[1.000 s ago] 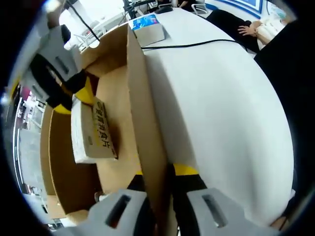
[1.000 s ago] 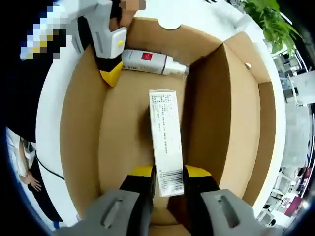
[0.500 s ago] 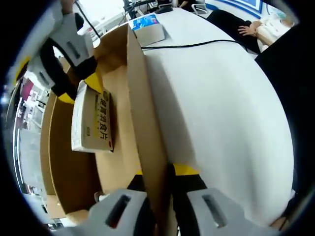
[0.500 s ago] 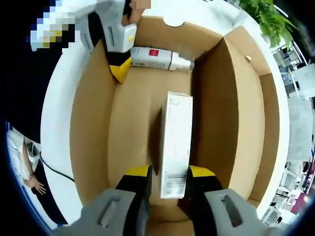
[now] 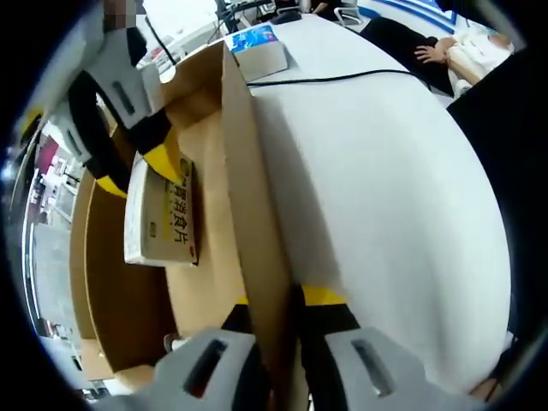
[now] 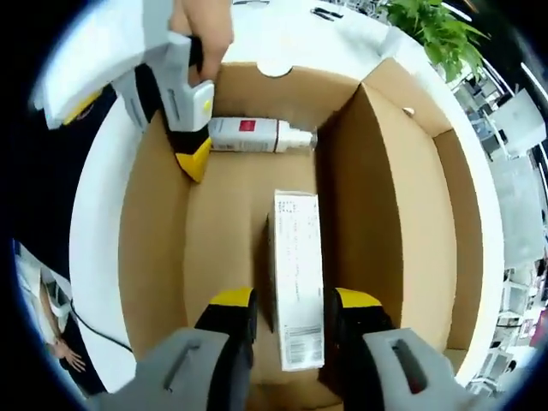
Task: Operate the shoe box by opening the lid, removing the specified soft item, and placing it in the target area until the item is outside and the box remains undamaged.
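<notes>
The brown cardboard shoe box (image 6: 154, 240) stands open on a white table, its lid (image 6: 428, 223) folded out to one side. My left gripper (image 5: 282, 300) is shut on the box's side wall (image 5: 248, 197); the right gripper view shows the left gripper (image 6: 190, 154) on the wall, a hand (image 6: 201, 21) holding it. My right gripper (image 6: 294, 297) is shut on a small white carton (image 6: 295, 274) held above the box floor. In the left gripper view this carton (image 5: 163, 223) shows printed yellow text, with the right gripper (image 5: 145, 163) on its far end.
A white tube with a red label (image 6: 253, 134) lies on the box floor by the far wall. On the white table (image 5: 385, 188) run a black cable (image 5: 342, 79) and a blue-topped box (image 5: 257, 47). A seated person (image 5: 454, 47) is beyond. A green plant (image 6: 428, 30) stands past the box.
My right gripper has lifted the carton off the box floor and tilted it up. The left gripper keeps its hold on the wall.
</notes>
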